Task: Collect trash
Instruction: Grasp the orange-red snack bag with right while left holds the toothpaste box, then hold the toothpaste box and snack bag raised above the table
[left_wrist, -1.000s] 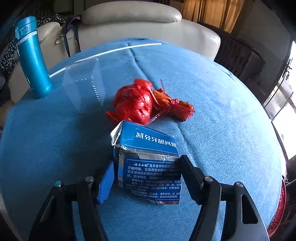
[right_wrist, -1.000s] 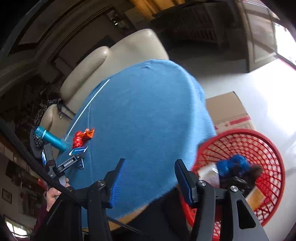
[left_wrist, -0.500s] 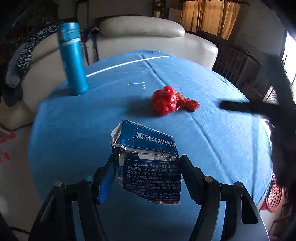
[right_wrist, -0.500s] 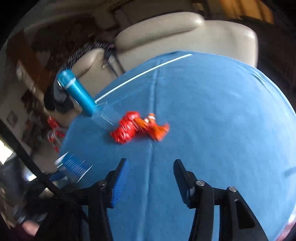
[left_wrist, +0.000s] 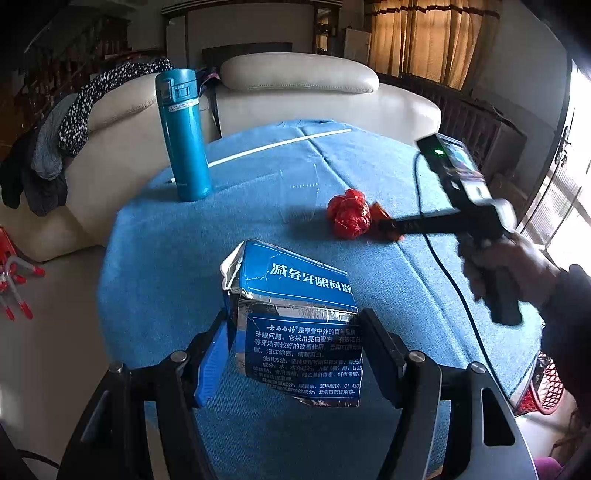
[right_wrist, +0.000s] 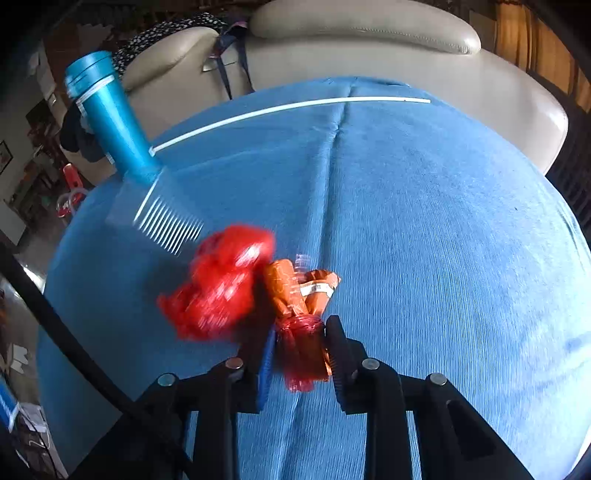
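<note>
Mid-collection: both grippers loaded, basket drop next.
Blue-clothed table (left_wrist: 155, 236) still carried a flask (left_wrist: 183, 134) and a clear cup (left_wrist: 299, 192). Left gripper (left_wrist: 291, 354) held the box (left_wrist: 295, 325) clamped, lifted off the cloth. Right gripper (right_wrist: 301, 354) had just been closing, jaws narrow on the tail of the red net (right_wrist: 229, 284), whose bulk lay on the cloth. Likely next: lift the net clear, carry both to the red basket (left_wrist: 546, 384) at the table's edge.

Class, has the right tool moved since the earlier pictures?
Yes. The right tool left the red basket at the table's edge, crossed the blue tablecloth, and has just been closing on the red wrapper.
</note>
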